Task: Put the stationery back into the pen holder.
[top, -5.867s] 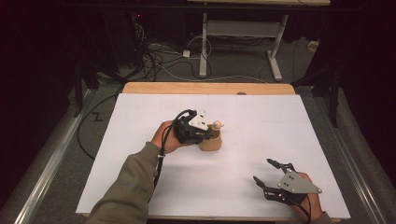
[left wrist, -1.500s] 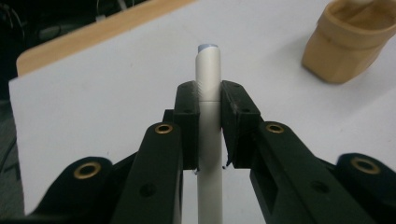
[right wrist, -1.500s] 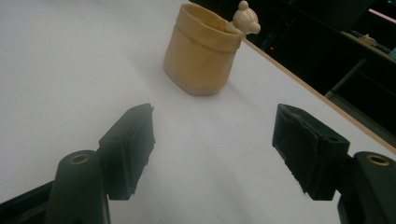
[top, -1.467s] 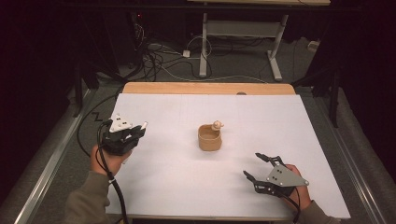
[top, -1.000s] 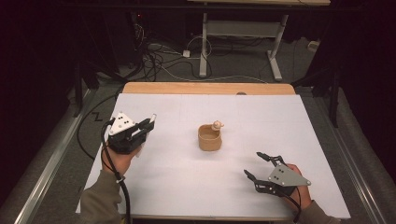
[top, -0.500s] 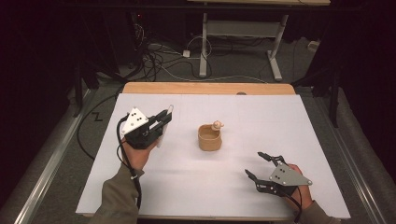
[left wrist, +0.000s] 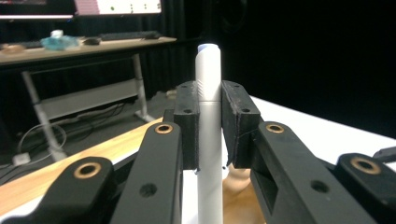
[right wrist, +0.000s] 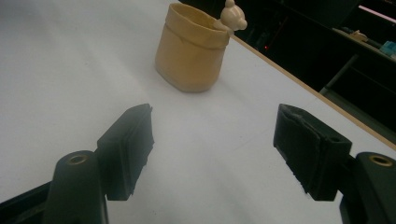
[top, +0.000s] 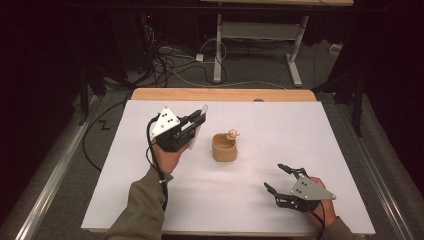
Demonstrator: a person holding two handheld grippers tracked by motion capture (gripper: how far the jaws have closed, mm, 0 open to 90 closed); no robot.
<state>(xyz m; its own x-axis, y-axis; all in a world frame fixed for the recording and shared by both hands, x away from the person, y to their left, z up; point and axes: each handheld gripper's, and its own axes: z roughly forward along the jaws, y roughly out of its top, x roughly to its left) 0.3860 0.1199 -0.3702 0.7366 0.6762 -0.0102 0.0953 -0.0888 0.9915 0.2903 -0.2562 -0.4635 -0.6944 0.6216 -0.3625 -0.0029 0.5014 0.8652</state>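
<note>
Gripping a white pen [left wrist: 208, 135] in your left tool [top: 192, 126], jaws clenched on the barrel just below the cap seam; the left gripper view shows the capped end poking well above the pads. In the high view that tool sits left of centre, pen tilted toward the tan cup [top: 224, 148], near it but not touching. The cup stands upright mid-frame on the white bench [top: 300, 130], with a small bear figure [right wrist: 232, 15] perched on its rim at the far side. Your right tool [top: 281, 185] is low right of the frame, jaws spread wide, nothing between them; the right gripper view looks straight at the cup, well apart from it. My read: the pen is light, stiff and smooth plastic, so it can pivot between flat pads — your mid-barrel hold looks fine, keep the squeeze steady. The cup looks soft-walled and light, likely to tip or slide if the pen tip catches the rim. Brace it with the right tool low on the wall, away from the bear, if it wobbles.
</note>
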